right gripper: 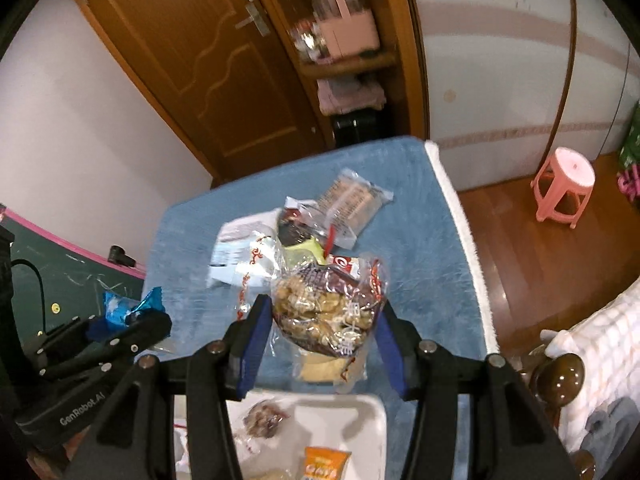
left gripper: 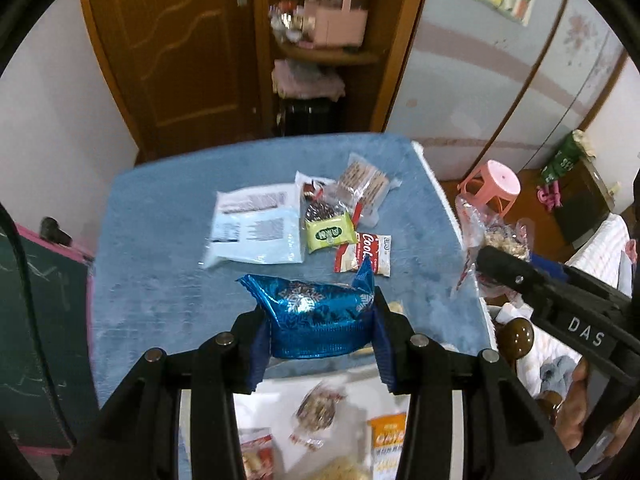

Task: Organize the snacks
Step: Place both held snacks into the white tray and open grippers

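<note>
Two packets are up off the table [left gripper: 160, 240]: my left gripper [left gripper: 322, 330] has its fingers clamped on a blue foil bag [left gripper: 316, 316], long axis across the frame, and my right gripper [right gripper: 320, 328] grips a clear nut bag [right gripper: 328, 308]. Bare blue cloth lies lower left; the table's right edge drops to floor. A white tray [right gripper: 360, 412] at the bottom is cut off and blurred.

Your left gripper [left gripper: 320, 340] has the foil bag [left gripper: 316, 316] between its fingers, above the table [left gripper: 160, 280]. Your right gripper [right gripper: 320, 340] has the nut bag [right gripper: 328, 312]. Behind them more packets [left gripper: 280, 220] lie together on the table. The tray [right gripper: 360, 420] sits nearest you.
</note>
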A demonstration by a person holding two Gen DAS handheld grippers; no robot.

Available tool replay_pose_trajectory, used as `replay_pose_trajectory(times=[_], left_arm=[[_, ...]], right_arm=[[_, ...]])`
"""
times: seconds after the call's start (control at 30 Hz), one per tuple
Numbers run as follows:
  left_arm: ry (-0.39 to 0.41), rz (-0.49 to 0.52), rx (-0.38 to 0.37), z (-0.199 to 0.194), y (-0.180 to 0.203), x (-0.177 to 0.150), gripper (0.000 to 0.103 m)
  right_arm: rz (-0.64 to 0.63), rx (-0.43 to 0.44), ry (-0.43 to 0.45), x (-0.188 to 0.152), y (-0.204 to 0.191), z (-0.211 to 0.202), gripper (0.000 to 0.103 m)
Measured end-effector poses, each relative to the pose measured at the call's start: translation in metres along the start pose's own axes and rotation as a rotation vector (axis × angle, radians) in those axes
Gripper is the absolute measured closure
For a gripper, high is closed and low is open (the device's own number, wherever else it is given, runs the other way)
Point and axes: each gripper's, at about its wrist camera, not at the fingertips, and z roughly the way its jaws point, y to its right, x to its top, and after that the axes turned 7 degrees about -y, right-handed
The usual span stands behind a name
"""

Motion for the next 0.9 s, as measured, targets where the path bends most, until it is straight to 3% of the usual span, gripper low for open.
replay_pose_trajectory(times=[0.23,0.5,0.73,0.9], left_arm=[[0.088,0.019,0.004,-0.063,-0.011,-0.039,0.061],[0.121,-0.004,-0.022,-0.092,-0.036,-0.082,0.061],[0.091,-0.001,-0.034,-0.096,-0.049,-0.116,0.061],[0.032,0.020,-0.037,-0.080,-0.050,-0.138,0.061]], right_arm=[[-0.040,-0.034,0.096,-0.036,-0.028,-0.061,0.051],[-0.115,-0.050,0.116,-0.082,-0.056,-0.095,0.051],[-0.164,-0.066,0.110,-0.117,-0.073,-0.107,0.051],[-0.186,-0.078,0.055,-0.134,-0.080,-0.096,0.051]])
